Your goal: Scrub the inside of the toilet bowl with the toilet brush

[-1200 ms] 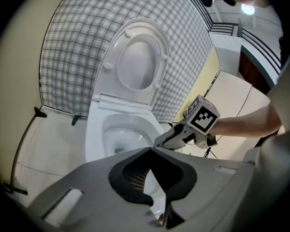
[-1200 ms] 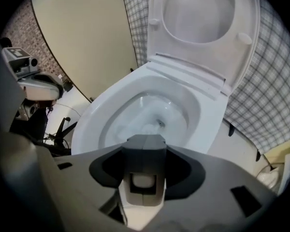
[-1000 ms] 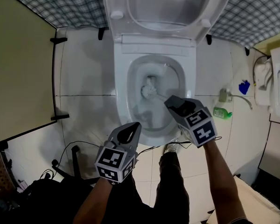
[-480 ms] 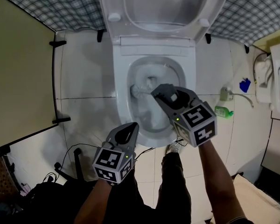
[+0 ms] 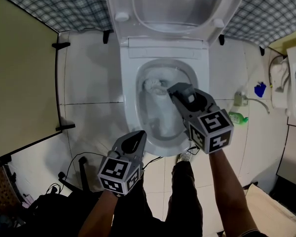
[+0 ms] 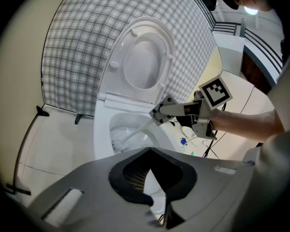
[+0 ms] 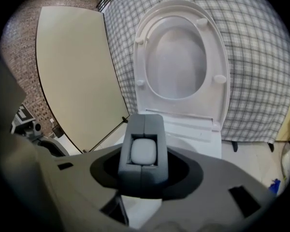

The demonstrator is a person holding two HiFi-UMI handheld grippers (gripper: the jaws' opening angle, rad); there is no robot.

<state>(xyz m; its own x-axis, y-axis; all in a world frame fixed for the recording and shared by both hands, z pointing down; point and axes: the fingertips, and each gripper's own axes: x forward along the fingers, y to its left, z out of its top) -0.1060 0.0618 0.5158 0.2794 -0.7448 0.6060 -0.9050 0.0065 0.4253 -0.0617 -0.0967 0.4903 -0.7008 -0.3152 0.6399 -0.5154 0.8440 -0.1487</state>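
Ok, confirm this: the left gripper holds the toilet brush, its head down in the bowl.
Wrong gripper: the right gripper holds the toilet brush, its head down in the bowl. The right gripper view shows the handle between its jaws.

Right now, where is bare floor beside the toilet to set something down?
Left of the toilet: bare tiles up to the beige panel. The right side is crowded: green bottle, blue item, pipe fitting. Dark clutter fills the near-left corner.
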